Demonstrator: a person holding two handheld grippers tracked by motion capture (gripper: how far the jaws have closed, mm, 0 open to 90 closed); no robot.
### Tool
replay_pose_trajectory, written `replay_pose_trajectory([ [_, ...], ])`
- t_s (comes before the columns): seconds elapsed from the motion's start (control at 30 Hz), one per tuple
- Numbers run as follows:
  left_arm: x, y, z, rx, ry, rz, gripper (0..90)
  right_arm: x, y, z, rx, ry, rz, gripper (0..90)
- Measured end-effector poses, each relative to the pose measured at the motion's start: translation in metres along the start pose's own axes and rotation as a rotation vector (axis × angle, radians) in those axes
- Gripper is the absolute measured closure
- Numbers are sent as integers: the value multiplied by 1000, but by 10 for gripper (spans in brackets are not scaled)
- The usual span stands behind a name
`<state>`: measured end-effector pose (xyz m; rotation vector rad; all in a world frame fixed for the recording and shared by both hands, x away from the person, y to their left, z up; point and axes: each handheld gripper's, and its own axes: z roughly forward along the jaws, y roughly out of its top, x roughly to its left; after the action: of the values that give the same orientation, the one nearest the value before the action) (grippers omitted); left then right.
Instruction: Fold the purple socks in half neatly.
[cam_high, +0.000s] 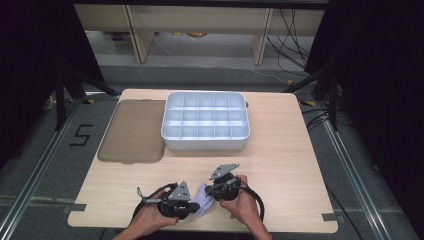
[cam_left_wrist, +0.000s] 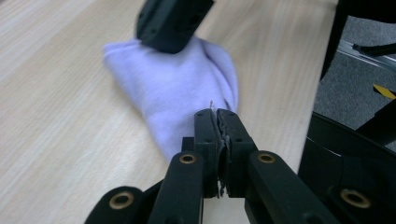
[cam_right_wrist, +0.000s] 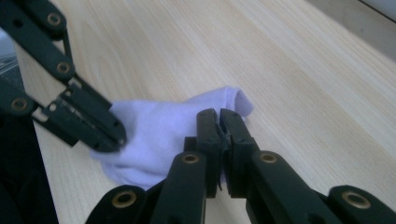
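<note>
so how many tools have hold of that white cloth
2. The left tool is shut on the white cloth at one end; the right tool is shut on its other end.

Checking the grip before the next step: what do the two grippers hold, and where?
Both pinch the small pale lilac cloth: left gripper and right gripper at opposite edges.

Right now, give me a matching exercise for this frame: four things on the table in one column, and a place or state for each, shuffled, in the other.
Things:
1. cloth
2. tray
3. lid
4. left tool

Places or states:
A. lies flat at the table's far left
B. white, split into compartments
C. shut on one end of the cloth
D. pale lilac, at the near edge between both tools

Pairs: 1-D, 2-B, 3-A, 4-C
</note>
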<state>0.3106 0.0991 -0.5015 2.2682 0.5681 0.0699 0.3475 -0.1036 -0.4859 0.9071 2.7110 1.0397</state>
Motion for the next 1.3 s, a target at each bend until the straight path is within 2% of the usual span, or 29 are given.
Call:
replay_pose_trajectory([
  [0.03,3,0,-1,7,10,6,862,-1,-1,0,-5,-10,-15,872],
  [0.07,4,0,-1,0,17,-3,860,-1,-1,0,-4,-10,-5,871],
  [0.1,8,-1,-2,6,23,2,858,-1,-1,-3,18,-5,-2,871],
  [0.17,10,-2,-2,-3,7,-26,856,-3,-3,-3,2,-15,-31,866],
  [0.2,12,-2,-3,0,11,-8,856,-3,-4,-4,2,-14,-30,860],
  [0.23,10,-2,-3,-4,11,-14,856,-3,-4,-4,-5,-13,-42,846],
  [0.27,9,-2,-2,-6,14,-28,856,-2,-4,-5,-1,-16,-8,802],
  [0.3,9,-1,-2,1,20,4,855,-1,-4,-5,-18,-29,8,759],
  [0.33,8,-2,-2,2,21,-11,855,-1,-3,-7,-19,-23,21,713],
  [0.37,8,-2,-2,2,25,-11,855,-4,-3,-7,-32,-33,2,692],
  [0.43,9,-2,-2,8,14,-12,855,-4,-1,-10,-50,-40,20,615],
  [0.47,9,-1,-2,-1,20,-2,854,-3,0,-10,-75,-39,41,593],
  [0.5,8,-2,-2,3,24,-13,854,-3,2,-12,-65,-10,42,578],
  [0.53,8,-2,-2,4,26,-10,854,-1,2,-10,-76,-9,67,557],
  [0.6,7,-2,-2,-1,24,-15,853,-1,4,-7,-30,-6,51,516],
  [0.67,7,-2,-2,-1,23,-15,853,0,3,1,1,2,77,493],
  [0.73,7,-2,-2,3,26,-8,852,-5,2,5,29,6,91,477],
  [0.77,8,-1,-2,4,24,12,852,-7,2,6,34,13,103,475],
  [0.83,8,-1,-2,5,24,11,851,-9,1,8,44,19,114,475],
  [0.9,8,-1,-2,5,24,12,851,-12,1,9,50,46,114,475],
  [0.93,8,-1,-2,5,25,12,851,-12,0,9,58,50,134,476],
  [1.0,8,-1,-2,6,23,10,851,-15,0,11,60,64,130,476],
  [1.17,9,-1,-2,9,17,23,851,-20,-3,14,53,108,157,486],
  [1.2,9,-1,-2,8,12,20,850,-19,-3,14,51,111,156,499],
  [1.23,8,-1,-2,7,10,-11,850,-20,-3,15,50,123,152,529],
  [1.27,8,-1,-2,8,9,-9,849,-19,-3,15,48,139,162,557],
  [1.3,9,-1,-2,12,13,9,849,-20,-3,15,50,153,150,578],
])
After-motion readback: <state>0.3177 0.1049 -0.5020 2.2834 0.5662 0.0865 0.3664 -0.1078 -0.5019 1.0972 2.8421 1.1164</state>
